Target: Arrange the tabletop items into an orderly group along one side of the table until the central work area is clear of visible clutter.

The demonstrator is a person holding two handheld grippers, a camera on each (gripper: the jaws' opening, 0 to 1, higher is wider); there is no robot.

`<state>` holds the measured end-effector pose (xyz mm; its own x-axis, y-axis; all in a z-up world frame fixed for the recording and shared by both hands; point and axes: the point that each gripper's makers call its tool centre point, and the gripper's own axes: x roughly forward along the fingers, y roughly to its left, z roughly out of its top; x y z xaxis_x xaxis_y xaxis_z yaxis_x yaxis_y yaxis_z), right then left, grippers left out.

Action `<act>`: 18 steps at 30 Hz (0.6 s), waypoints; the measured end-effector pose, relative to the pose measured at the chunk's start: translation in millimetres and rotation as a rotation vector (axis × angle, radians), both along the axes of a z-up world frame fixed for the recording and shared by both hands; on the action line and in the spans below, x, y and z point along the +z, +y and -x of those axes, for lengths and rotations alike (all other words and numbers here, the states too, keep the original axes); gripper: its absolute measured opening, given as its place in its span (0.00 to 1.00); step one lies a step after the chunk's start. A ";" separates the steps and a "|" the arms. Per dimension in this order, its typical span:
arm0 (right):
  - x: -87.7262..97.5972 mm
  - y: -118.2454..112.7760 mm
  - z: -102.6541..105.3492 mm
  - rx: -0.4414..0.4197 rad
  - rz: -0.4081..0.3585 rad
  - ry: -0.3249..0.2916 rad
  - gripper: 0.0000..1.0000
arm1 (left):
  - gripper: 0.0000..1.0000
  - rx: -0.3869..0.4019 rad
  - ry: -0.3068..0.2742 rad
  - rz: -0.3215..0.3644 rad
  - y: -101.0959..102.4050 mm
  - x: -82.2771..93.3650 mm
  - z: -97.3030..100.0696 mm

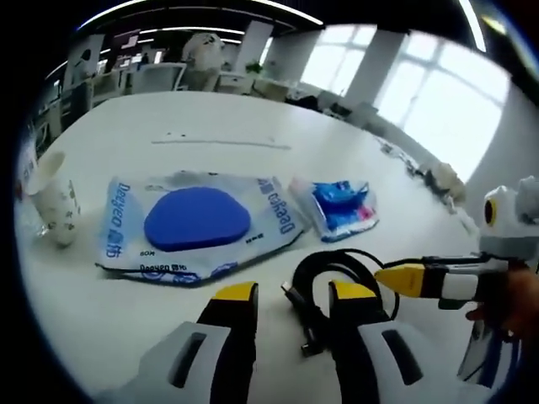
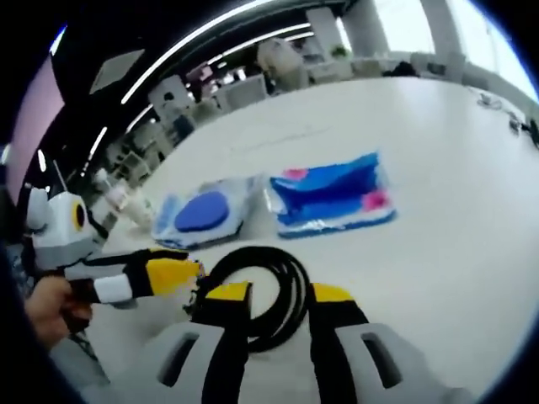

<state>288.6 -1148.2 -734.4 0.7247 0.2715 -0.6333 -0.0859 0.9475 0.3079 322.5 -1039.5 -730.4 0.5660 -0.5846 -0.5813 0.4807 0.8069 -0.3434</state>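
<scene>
The coiled black cable (image 1: 337,282) lies on the white surface (image 1: 219,114) directly in front of both tools, and it is the thing that the next move most likely depends on. In the left gripper view the left hand-held gripper (image 1: 293,295) has its jaws apart, and the cable's loop sits just beyond and partly between its yellow tips, with the plug end reaching toward the nearer side. The right hand-held gripper (image 1: 402,278) comes in from the right, low and pointing at the same coil; I cannot tell from its side view alone whether its jaws touch, but in the right gripper view the right hand-held gripper (image 2: 271,296) shows its jaws apart, standing on both sides of the cable (image 2: 261,286). So both tools are about equally near, and neither is clamped on anything. Beyond the cable, farther along the surface, lies the large wipes pack (image 1: 198,227), with its long axis running across the view; the brand "Deeyeo" is readable on it, printed several times, and smaller writing is too blurred. Just beside it is the smaller blue pouch (image 1: 337,206), whose printing I cannot read. A paper cup (image 1: 55,202) stands well apart, at the far left.
</scene>
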 end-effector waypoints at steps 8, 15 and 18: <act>21.3 -0.2 5.7 0.108 0.067 -0.076 0.55 | 0.50 -0.059 -0.104 -0.016 24.2 20.3 -6.6; 40.8 6.3 11.7 0.211 0.095 -0.138 0.70 | 0.66 -0.096 -0.181 -0.023 49.1 38.3 -10.1; 46.9 8.2 14.6 0.248 0.111 -0.157 0.77 | 0.73 -0.111 -0.206 -0.028 57.5 44.4 -10.1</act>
